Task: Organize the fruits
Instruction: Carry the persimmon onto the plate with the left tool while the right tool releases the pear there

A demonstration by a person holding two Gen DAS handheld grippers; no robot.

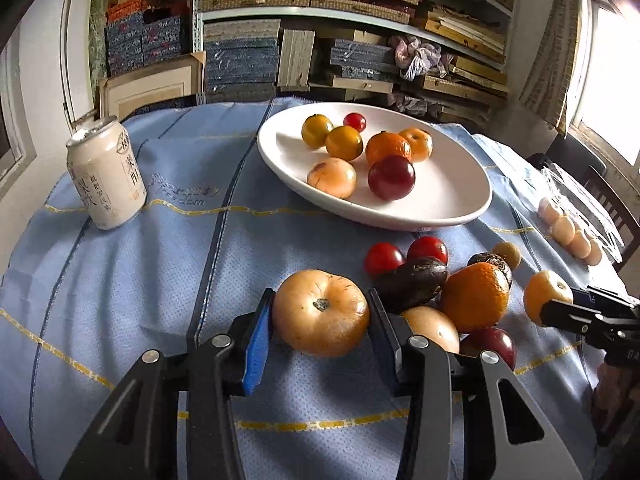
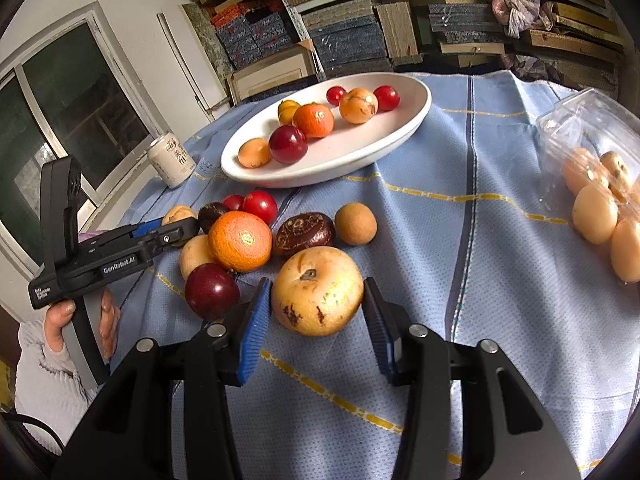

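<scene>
Fruit in left gripper (image 1: 320,314): a pale orange round fruit (image 1: 320,313) with a dark stem scar, at lower centre of the left wrist view, clamped between the blue pads on its two sides.
Fruit in right gripper (image 2: 318,292): a yellow blemished fruit (image 2: 317,291) at lower centre of the right wrist view; the jaws are closed on its flanks, with the pads touching the skin.
Lift: whether either fruit is clear of the blue cloth (image 1: 120,280) on the tabletop I cannot tell.
Handling: both look light and fairly firm, with smooth, rounded skin likely to slip or roll; the brown marks on the yellow one suggest that it bruises easily, so gentle pressure seems wise.
Where to hold: across the widest middle, as both are now taken, stem upward.
Loose pile: an orange mandarin (image 2: 240,240), red and dark plums, brown fruits and small red ones lie touching each other, centre left in the right wrist view.
Destination, as I judge it: the white oval plate (image 1: 460,208), upper centre, already carrying seven fruits.
Bystanders: a drink can (image 1: 106,176) at left; a clear plastic box (image 2: 584,136) of pale fruits at right.
</scene>
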